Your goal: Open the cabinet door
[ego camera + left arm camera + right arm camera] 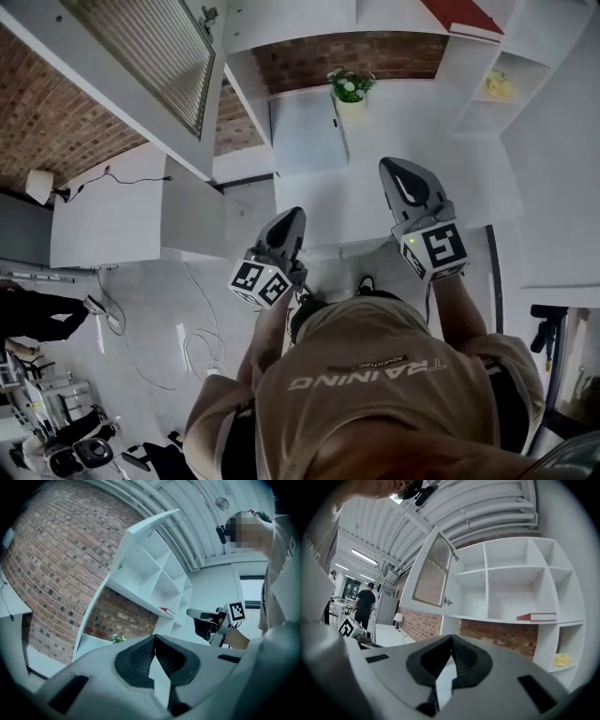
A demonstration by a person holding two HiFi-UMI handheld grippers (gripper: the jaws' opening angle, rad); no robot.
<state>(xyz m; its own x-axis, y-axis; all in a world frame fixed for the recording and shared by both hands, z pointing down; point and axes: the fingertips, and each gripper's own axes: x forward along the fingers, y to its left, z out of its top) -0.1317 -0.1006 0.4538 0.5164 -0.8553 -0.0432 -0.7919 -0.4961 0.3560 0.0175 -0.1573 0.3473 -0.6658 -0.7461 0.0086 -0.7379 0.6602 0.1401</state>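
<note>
The cabinet door [150,47], white-framed with a ribbed glass panel, stands swung open from the white shelf unit [394,103]. In the right gripper view the door [433,571] hangs open at the left of the open compartments [506,588]. My left gripper [291,220] points level toward the unit, shut and holding nothing; its pads [154,641] meet at the tip. My right gripper [398,169] is level beside it, also shut with nothing in it, jaws together [451,641]. Both are short of the cabinet and touch nothing.
A red book [536,617] lies on a shelf, with a yellow thing [562,659] in a lower compartment. A potted plant [351,86] stands on the counter by the brick wall. At the left are a lamp [37,186] on a white desk and cables [202,352] on the floor. A person [365,604] stands far off.
</note>
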